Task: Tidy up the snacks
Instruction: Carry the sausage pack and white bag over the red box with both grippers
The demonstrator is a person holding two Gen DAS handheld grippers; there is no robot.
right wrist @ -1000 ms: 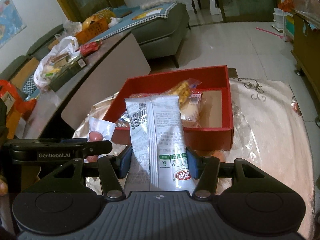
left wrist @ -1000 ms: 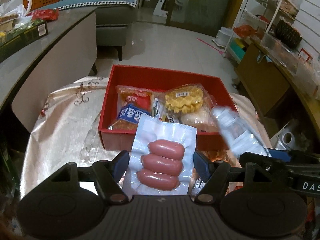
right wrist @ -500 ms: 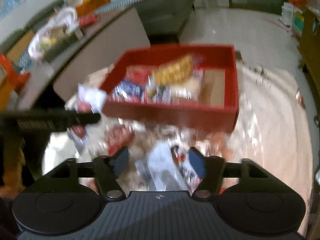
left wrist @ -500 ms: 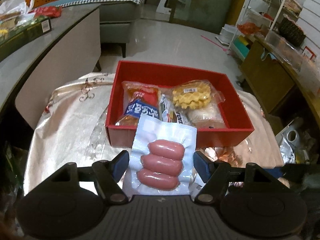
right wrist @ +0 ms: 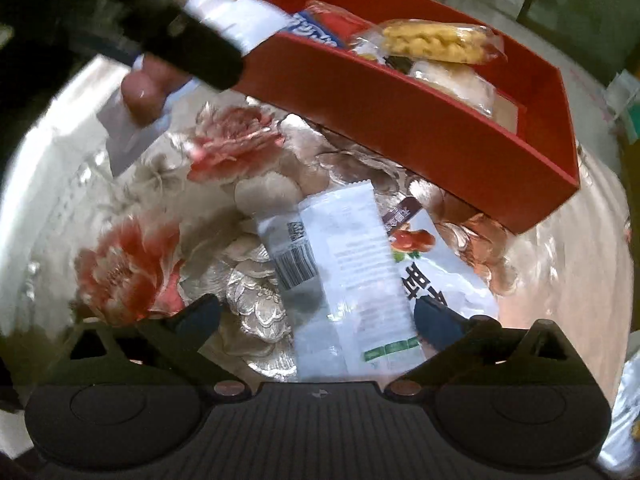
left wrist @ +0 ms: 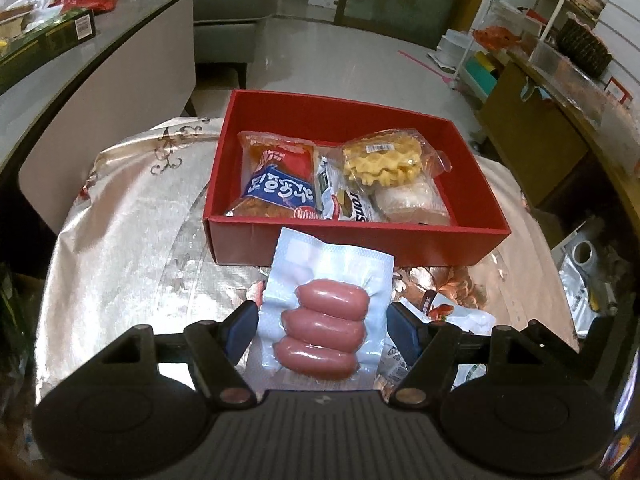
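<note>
The left gripper (left wrist: 322, 322) is clamped on a vacuum-sealed sausage pack (left wrist: 326, 308), blue pads pressing both side edges. Three pink sausages lie crosswise, stacked one behind the other, so the pack's long axis runs straight away from the gripper with its sealed blank end pointing at the red box (left wrist: 304, 246). That far end overlaps the box's near wall in the view, but I can't tell if it touches.

Inside the box, from the left wrist cam: an orange-and-blue snack bag (left wrist: 278, 178) on the left, a narrow bar wrapper (left wrist: 344, 200) in the middle, a bagged yellow waffle (left wrist: 384, 158) sitting over a pale bun pack (left wrist: 412, 200) on the right. The bag's long axis runs front to back.

The right gripper (right wrist: 316, 318) has its jaws spread wide, gripping nothing. A white snack packet (right wrist: 344, 276) lies flat on the flowered cloth of the counter (right wrist: 132, 264) between the fingers, barcode side up, long axis running away from the gripper and leaning a bit left. Under it sits another white packet with red print (right wrist: 428, 264), just in front of the box. This view is a bit motion-blurred.
</note>
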